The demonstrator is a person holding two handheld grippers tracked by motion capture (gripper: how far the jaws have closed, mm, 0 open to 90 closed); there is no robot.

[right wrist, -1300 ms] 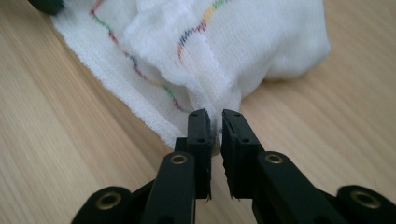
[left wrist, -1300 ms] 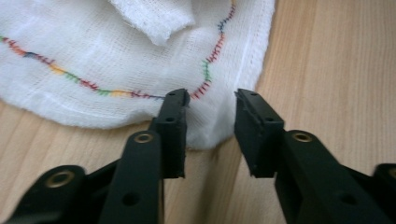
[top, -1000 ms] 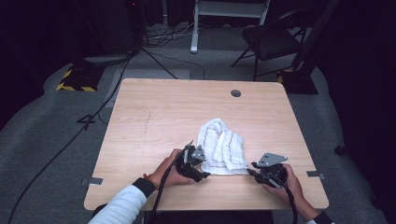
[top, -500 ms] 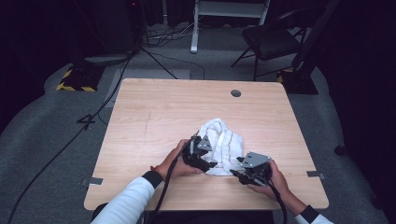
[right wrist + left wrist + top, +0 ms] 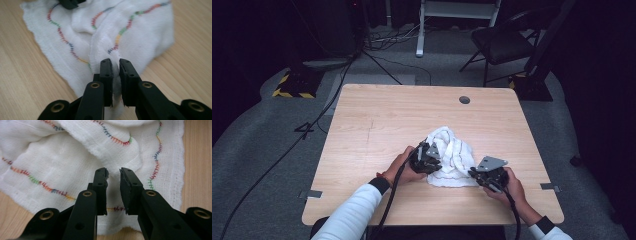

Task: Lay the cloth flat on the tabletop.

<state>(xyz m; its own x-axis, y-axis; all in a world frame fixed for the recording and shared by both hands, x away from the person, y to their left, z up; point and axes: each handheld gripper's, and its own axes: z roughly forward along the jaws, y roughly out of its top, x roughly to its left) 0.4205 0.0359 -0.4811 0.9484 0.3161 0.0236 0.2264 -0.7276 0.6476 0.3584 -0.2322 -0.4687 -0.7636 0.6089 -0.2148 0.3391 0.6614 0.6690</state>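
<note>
Now | right gripper (image 5: pixel 113 65) jaws pinch cloth (image 5: pixel 140 32) fold | left gripper (image 5: pixel 113 176) jaws narrow, closing above cloth

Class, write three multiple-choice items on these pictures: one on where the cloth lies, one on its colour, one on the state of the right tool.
1. Where does the cloth lie on the table?
A. At the far left corner
B. On the near half, between the two tools
C. Hanging off the far edge

2. What colour is the cloth?
A. White with many-coloured stitching
B. Plain blue
C. Black with white dots

3. What is the right tool doing?
A. Standing wide open above bare wood
B. Lying jaws-up, holding nothing
C. Pinching a fold of the cloth

Answers: 1 B, the high view shows it between the left tool and the right one; 2 A, both gripper views show coloured stitch lines on white; 3 C, cloth is squeezed between its jaws.
</note>
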